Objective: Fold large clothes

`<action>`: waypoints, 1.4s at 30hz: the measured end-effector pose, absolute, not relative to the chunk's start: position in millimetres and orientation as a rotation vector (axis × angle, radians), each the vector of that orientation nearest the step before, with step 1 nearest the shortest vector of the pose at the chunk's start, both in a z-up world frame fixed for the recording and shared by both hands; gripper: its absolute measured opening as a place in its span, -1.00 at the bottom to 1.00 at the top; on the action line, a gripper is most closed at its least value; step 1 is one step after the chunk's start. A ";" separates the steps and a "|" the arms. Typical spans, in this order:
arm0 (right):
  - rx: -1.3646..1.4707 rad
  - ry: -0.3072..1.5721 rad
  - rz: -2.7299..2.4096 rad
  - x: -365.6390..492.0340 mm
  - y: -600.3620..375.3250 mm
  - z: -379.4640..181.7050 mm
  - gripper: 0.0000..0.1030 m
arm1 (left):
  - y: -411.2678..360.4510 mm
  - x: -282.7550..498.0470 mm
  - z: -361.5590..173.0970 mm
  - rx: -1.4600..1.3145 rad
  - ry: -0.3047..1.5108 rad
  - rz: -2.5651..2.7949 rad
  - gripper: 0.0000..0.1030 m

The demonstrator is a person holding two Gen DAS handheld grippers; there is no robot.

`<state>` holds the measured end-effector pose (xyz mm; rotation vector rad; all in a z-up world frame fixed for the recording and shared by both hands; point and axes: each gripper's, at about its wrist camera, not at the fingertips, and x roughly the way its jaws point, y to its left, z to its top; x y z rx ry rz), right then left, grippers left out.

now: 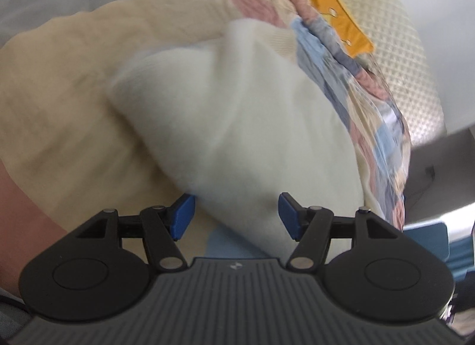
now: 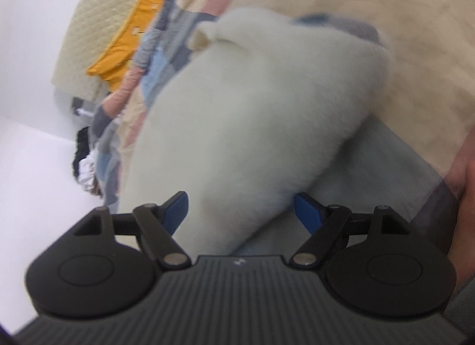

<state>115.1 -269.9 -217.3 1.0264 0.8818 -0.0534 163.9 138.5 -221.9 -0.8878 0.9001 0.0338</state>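
Note:
A large cream-white fleecy garment (image 1: 237, 125) lies bunched on a beige bedspread (image 1: 59, 83). In the left wrist view my left gripper (image 1: 236, 215) is open, its blue pads (image 1: 184, 214) wide apart with the garment's near edge lying between them. In the right wrist view the same garment (image 2: 261, 107) fills the middle, blurred. My right gripper (image 2: 240, 214) is open too, with the cloth running between its blue pads (image 2: 308, 214). Neither gripper pinches the cloth.
A patchwork quilt (image 1: 356, 83) in pink, blue and grey lies beside the garment. An orange cloth (image 1: 332, 6) rests on a cream quilted mattress (image 1: 400, 48). A dark and white heap (image 2: 84, 161) lies on the floor by the bed. White walls stand behind.

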 end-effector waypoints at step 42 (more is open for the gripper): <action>1.105 0.676 -0.001 124.3 -290.5 -197.2 -0.39 | 156.7 174.8 -187.5 -0.785 0.683 0.131 -0.39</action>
